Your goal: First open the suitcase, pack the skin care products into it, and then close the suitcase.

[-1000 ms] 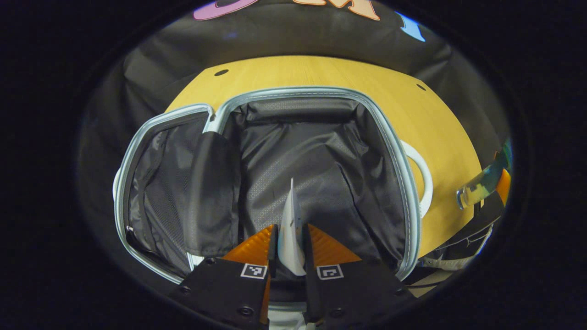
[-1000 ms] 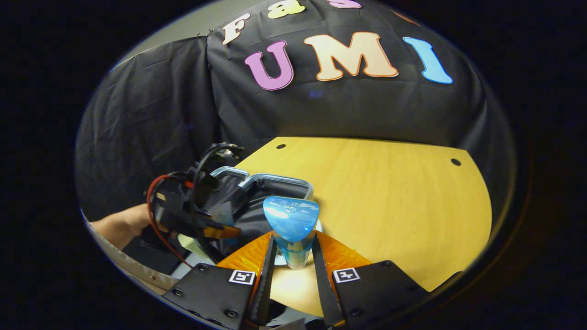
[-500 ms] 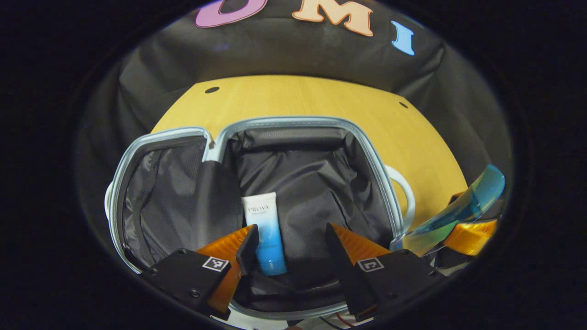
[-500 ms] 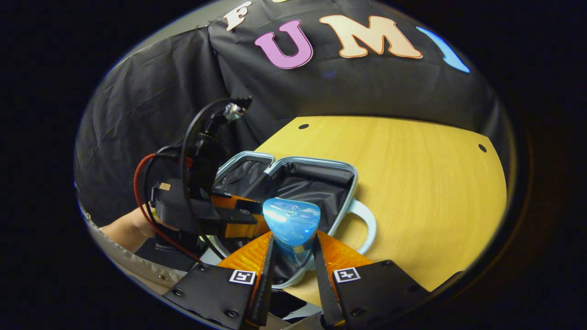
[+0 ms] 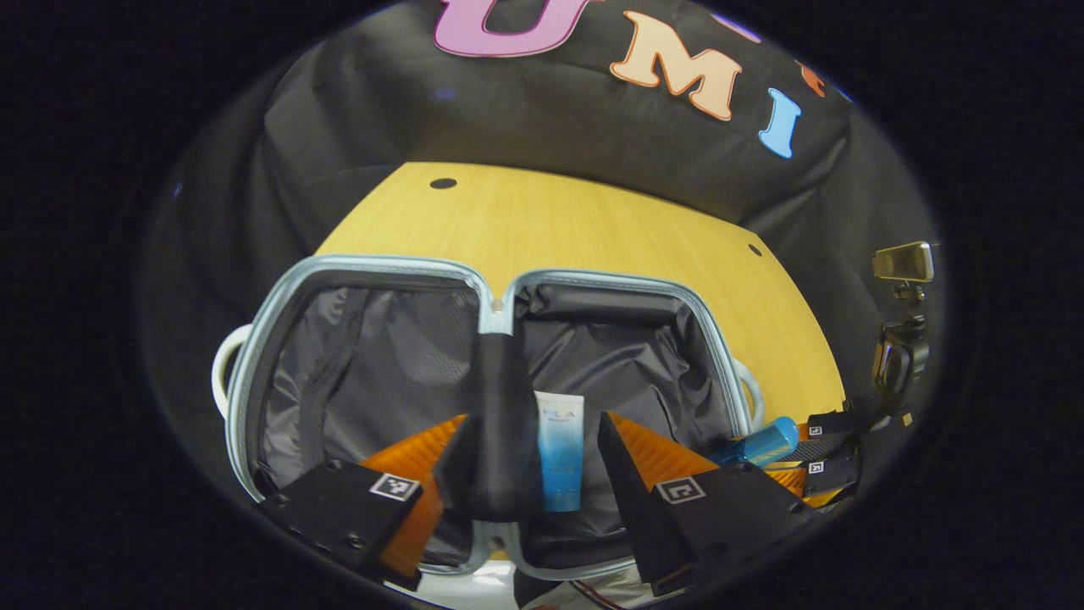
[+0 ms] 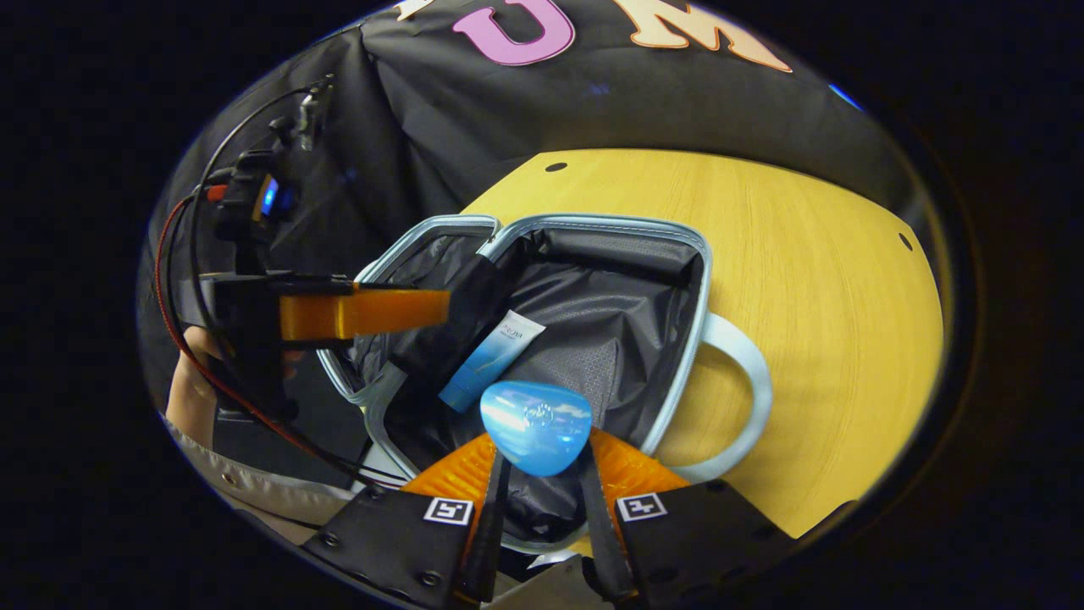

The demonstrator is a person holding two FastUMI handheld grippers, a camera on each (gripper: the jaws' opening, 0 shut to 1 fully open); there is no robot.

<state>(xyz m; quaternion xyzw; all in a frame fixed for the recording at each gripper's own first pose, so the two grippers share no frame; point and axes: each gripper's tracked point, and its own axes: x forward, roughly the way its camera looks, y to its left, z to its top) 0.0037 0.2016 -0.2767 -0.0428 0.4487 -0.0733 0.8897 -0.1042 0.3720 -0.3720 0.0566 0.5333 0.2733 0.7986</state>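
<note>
In the left gripper view, my left gripper (image 5: 529, 462) is spread and holds nothing; past its fingers the white-and-blue tube (image 5: 560, 451) lies inside the open suitcase (image 5: 593, 280) on the yellow table (image 5: 593, 229). In the right gripper view, my right gripper (image 6: 537, 483) pinches the blue bottle (image 6: 535, 426) over the suitcase's near edge, the tube just beyond.
</note>
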